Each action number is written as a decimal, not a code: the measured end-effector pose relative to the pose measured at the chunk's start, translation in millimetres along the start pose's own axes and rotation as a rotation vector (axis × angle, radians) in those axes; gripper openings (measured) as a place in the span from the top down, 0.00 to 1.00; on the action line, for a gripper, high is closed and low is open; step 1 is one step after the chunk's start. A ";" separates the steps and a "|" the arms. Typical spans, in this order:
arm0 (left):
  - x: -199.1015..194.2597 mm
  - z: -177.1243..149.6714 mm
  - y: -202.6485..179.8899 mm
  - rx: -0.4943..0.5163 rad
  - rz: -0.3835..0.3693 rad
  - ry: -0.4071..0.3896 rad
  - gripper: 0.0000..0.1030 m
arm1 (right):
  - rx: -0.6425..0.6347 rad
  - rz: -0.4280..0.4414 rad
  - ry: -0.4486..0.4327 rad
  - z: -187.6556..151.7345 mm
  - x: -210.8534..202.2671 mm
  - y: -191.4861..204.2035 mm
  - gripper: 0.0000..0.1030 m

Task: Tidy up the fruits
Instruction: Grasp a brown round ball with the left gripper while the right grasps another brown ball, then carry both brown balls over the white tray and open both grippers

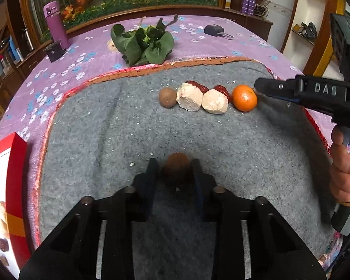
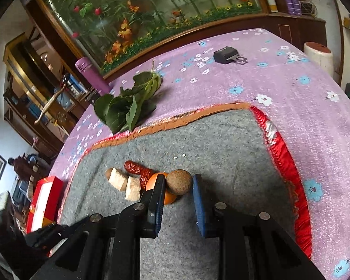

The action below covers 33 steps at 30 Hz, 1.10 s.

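Observation:
On the grey mat [image 1: 100, 128] lies a row: a brown round fruit [image 1: 167, 97], two pale chunks [image 1: 189, 96], red dates [image 1: 198, 85] behind them, and an orange [image 1: 244, 98]. My left gripper [image 1: 176, 175] is shut on another brown round fruit [image 1: 176, 166], blurred, near the mat's front. My right gripper [image 1: 259, 88] reaches in from the right, its tip beside the orange. In the right wrist view the right gripper [image 2: 178, 186] is shut on a third brown round fruit [image 2: 179, 182], which touches the orange [image 2: 151, 183] at the row's end.
Leafy greens [image 1: 143, 44], a purple bottle [image 1: 54, 23] and a small black object [image 1: 215, 30] lie on the purple floral cloth [image 1: 93, 53] beyond the mat. A red box [image 1: 14, 182] stands at the left edge. A hand [image 1: 343, 170] holds the right gripper's handle.

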<state>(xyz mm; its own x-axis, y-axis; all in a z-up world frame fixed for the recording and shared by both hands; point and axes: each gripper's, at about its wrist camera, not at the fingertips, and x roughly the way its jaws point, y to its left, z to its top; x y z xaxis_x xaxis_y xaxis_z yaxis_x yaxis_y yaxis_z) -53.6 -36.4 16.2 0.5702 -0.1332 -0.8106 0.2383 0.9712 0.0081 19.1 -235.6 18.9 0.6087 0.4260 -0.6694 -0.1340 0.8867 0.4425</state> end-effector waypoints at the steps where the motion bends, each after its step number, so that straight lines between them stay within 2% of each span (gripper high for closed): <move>1: -0.5 -0.1 -0.1 0.000 -0.006 -0.003 0.77 | 0.012 0.006 -0.006 0.7 -0.9 -2.5 0.77; 6: -4.6 -1.4 5.1 -0.022 -0.039 -0.017 0.77 | 0.094 0.032 -0.054 3.7 -9.0 -16.2 0.77; 13: -34.0 -8.8 20.2 -0.076 -0.022 -0.077 0.77 | 0.094 0.042 -0.091 6.1 -12.5 -15.2 0.77; 20: -76.8 -28.6 43.4 -0.125 0.080 -0.156 0.77 | 0.068 0.010 -0.118 4.6 -13.0 -11.9 0.77; 25: -106.5 -42.7 71.7 -0.177 0.154 -0.216 0.77 | 0.059 0.020 -0.107 -0.3 -9.0 -4.8 0.77; 31: -136.2 -58.7 112.4 -0.246 0.242 -0.270 0.77 | -0.006 0.098 -0.064 -15.9 3.6 42.9 0.78; 33: -145.3 -67.1 131.8 -0.279 0.276 -0.279 0.77 | -0.042 0.144 -0.038 -22.5 11.1 72.4 0.78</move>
<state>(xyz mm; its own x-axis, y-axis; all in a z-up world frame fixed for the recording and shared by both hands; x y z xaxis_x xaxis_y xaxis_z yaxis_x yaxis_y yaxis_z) -157.8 124.2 95.8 0.7807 0.1261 -0.6121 -0.1498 0.9886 0.0125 -1.4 -162.7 30.0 0.6095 0.5433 -0.5774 -0.2547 0.8238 0.5064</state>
